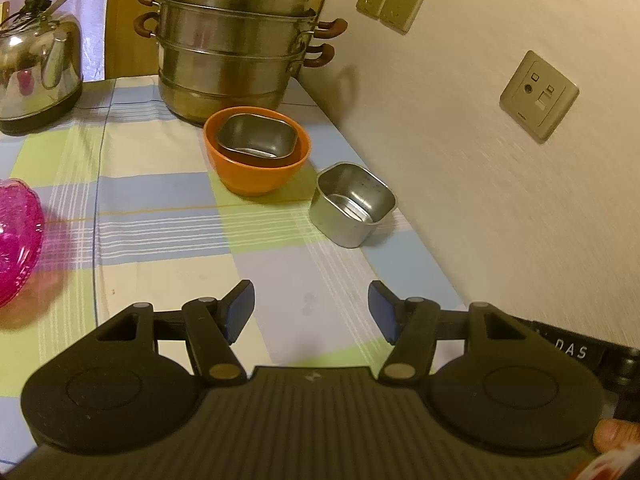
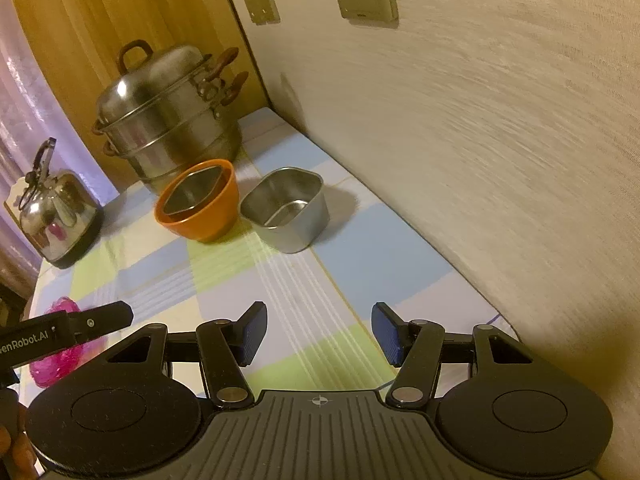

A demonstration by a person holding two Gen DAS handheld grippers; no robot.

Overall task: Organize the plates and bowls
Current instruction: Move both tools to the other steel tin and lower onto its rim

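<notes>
An orange bowl stands on the checked tablecloth with a square steel cup nested inside it. A second square steel cup stands alone to its right, near the wall. My left gripper is open and empty, well short of both. In the right wrist view the orange bowl and the loose steel cup stand side by side ahead of my right gripper, which is open and empty. A pink glass bowl sits at the left.
A tall steel steamer pot stands behind the orange bowl in the corner. A steel kettle stands at the back left. The wall with sockets runs along the table's right edge. The left gripper's body shows low left in the right wrist view.
</notes>
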